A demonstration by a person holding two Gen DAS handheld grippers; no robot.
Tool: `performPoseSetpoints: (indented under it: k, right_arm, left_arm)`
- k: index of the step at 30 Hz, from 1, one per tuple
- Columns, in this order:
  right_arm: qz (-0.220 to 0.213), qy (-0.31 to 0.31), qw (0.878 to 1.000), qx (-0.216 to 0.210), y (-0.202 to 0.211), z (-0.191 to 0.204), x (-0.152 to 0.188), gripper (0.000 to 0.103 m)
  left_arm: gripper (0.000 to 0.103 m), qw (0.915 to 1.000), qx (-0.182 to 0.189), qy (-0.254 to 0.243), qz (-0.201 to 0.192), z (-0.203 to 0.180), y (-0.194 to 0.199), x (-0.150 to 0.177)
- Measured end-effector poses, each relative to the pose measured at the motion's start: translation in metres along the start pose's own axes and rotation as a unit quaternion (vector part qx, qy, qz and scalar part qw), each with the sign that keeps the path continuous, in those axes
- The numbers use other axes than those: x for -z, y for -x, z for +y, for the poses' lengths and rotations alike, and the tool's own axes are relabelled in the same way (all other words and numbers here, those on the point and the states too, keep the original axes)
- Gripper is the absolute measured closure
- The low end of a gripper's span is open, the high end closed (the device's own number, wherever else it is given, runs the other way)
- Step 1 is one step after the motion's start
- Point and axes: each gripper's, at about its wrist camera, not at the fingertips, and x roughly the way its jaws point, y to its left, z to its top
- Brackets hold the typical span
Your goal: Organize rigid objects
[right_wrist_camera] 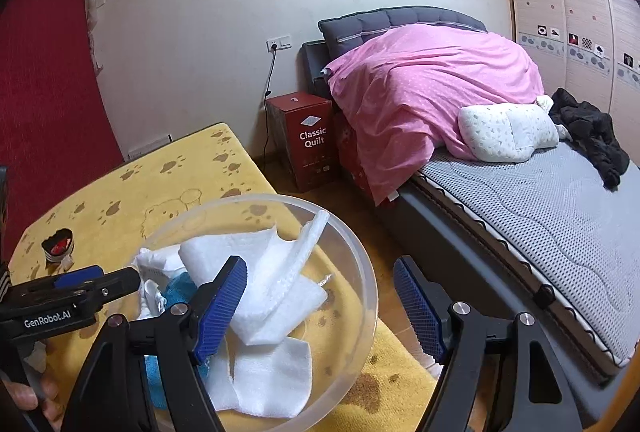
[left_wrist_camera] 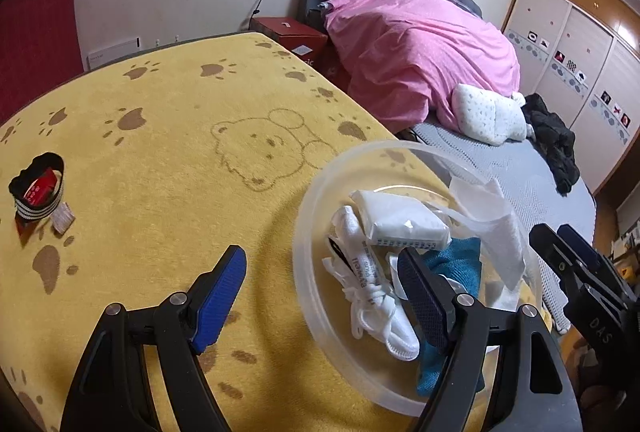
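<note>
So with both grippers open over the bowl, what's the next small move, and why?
Probably swing the left gripper toward the black band with the red item: it lies alone on the yellow cloth, outside the clear bowl; neither it nor the right gripper holds anything.

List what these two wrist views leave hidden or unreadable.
- Bottom of the clear bowl: covered by white cloths in the right wrist view.
- Teal cloth: mostly hidden under the left gripper finger.
- Red item inside the striped band: too small to identify.
- Print on the white lace: blurred.
</note>
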Motion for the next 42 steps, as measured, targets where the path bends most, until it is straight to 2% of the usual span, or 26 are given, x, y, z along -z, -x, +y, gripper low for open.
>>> performPoseSetpoints:
  k: [10,15,29,42]
  right_arm:
    - [0.004,-0.050,0.999,0.001,-0.001,-0.019,-0.006,0.024]
    - [0.004,-0.048,0.999,-0.003,-0.001,-0.013,-0.006,0.024]
    - [0.008,0.008,0.997,-0.083,0.006,0.050,-0.005,0.023]
    - [0.024,0.066,0.986,-0.149,0.009,0.118,0.007,0.021]
  left_arm:
    - [0.024,0.9997,-0.008,0.022,-0.003,0.024,0.010,0.003]
    - [0.024,0.9994,-0.014,0.033,-0.005,0.036,0.014,0.006]
    - [0.024,0.9962,-0.047,0.072,-0.008,0.088,0.026,0.014]
    - [0.024,0.9839,-0.106,0.139,-0.037,0.173,0.053,0.011]
